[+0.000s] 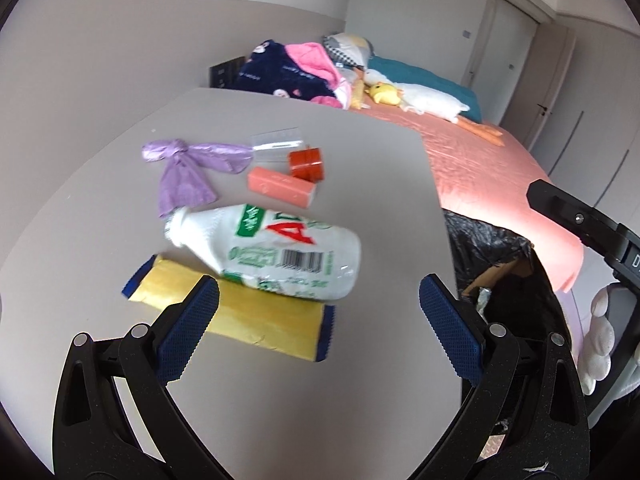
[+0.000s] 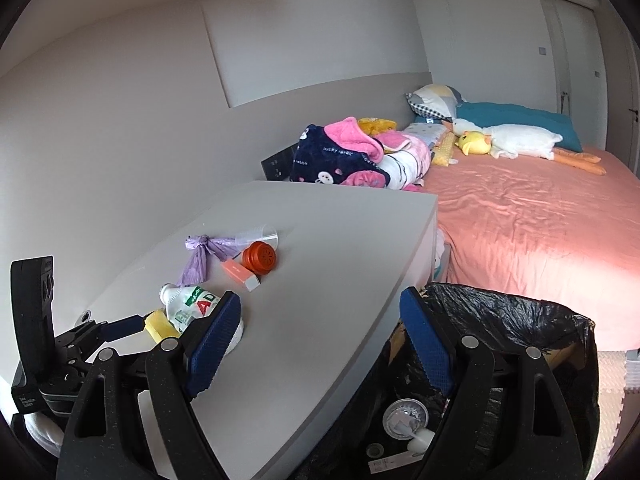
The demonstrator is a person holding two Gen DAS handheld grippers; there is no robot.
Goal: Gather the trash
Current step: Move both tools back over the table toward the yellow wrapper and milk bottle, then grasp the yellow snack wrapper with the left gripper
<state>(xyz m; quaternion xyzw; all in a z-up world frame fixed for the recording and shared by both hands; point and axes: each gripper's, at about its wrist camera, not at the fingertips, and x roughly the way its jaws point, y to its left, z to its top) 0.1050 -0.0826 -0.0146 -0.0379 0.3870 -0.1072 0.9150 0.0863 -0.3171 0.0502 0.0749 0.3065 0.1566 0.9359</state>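
Both grippers, left [image 1: 320,312] and right [image 2: 320,336], hang spread, empty; the white bottle [image 1: 268,252] lies atop a yellow wrapper [image 1: 240,316] (1 nudge could roll it off the table [image 1: 360,168])

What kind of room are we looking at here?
Most likely a bedroom: a bed with a pink sheet, pillows and a plush goose, beside a grey table strewn with rubbish.

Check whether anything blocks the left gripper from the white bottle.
Nothing visible does. The left gripper is open, and the white bottle lies on its side just beyond it, partly on the yellow packet.
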